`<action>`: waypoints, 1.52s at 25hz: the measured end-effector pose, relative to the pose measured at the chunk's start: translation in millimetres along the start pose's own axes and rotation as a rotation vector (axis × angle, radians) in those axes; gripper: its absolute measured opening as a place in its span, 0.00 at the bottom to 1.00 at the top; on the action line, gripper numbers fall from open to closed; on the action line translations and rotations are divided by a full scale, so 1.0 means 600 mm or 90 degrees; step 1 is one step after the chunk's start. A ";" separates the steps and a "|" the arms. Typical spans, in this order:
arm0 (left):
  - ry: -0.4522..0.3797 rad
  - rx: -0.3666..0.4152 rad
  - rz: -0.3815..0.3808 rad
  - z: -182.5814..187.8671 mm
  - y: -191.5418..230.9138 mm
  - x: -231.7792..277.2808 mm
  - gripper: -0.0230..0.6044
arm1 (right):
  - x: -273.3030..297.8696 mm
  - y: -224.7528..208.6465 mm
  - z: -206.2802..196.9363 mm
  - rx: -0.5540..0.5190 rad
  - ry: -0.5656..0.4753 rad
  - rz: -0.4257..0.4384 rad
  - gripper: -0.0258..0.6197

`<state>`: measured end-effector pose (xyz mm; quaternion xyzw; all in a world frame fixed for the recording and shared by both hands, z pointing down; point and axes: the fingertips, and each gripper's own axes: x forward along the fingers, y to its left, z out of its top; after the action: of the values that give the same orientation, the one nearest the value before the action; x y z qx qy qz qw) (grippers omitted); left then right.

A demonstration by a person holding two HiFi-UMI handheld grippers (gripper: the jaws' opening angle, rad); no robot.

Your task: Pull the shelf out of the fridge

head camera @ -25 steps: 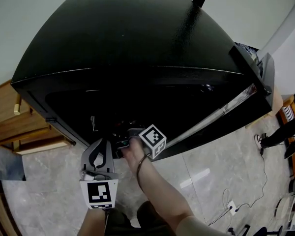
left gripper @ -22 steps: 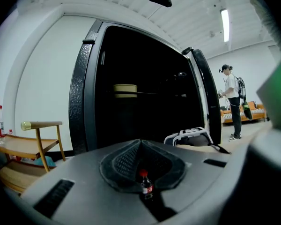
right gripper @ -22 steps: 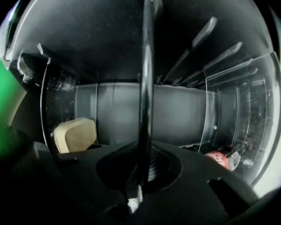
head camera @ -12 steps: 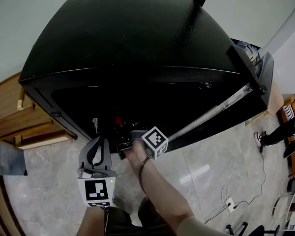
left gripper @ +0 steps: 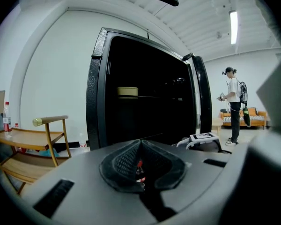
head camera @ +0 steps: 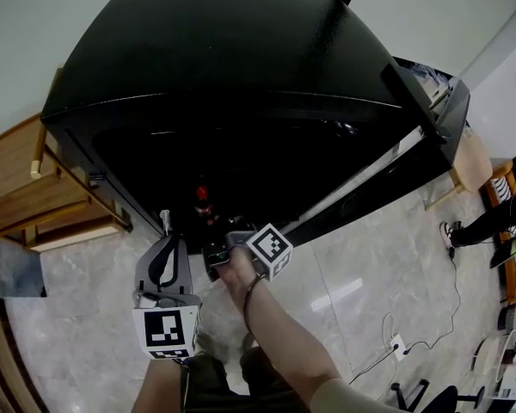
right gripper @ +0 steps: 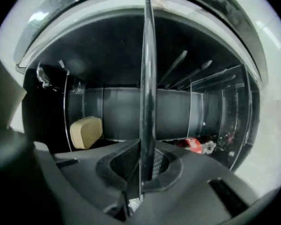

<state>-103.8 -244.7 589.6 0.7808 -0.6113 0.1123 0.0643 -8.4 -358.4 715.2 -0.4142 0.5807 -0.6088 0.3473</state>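
Note:
The black fridge [head camera: 224,67] stands with its door [head camera: 439,119] swung out to the right. My right gripper [head camera: 219,253] is at the dark opening, shut on the front edge of the glass shelf [right gripper: 147,78]. In the right gripper view that shelf runs edge-on between the pads. Inside lie a beige block [right gripper: 86,131] and a red-labelled bottle [right gripper: 193,145], whose red cap [head camera: 202,198] shows in the head view. My left gripper [head camera: 163,227] hangs left of the right one, outside the fridge, shut on nothing.
A wooden rack [head camera: 26,196] stands left of the fridge, with a water bottle [left gripper: 7,118] on it. A person [left gripper: 233,107] stands far right by an orange sofa [left gripper: 255,116]. A cable [head camera: 430,317] trails over the tiled floor.
Both grippers have drawn back a little from the fridge front, the right one with the shelf edge in it. The red bottle inside has come into sight.

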 end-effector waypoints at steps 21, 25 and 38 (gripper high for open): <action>0.030 -0.059 -0.033 -0.019 -0.064 -0.078 0.05 | -0.130 -0.007 -0.034 0.005 0.018 -0.006 0.05; 0.040 -0.069 -0.029 -0.029 -0.064 -0.092 0.05 | -0.160 -0.011 -0.038 0.005 0.018 -0.007 0.05; 0.054 -0.096 -0.023 -0.031 -0.056 -0.138 0.05 | -0.269 -0.068 -0.065 0.080 0.019 -0.086 0.04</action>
<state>-92.0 -154.1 587.8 0.7790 -0.6007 0.0977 0.1509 25.5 -192.7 740.0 -0.4211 0.5171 -0.6720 0.3220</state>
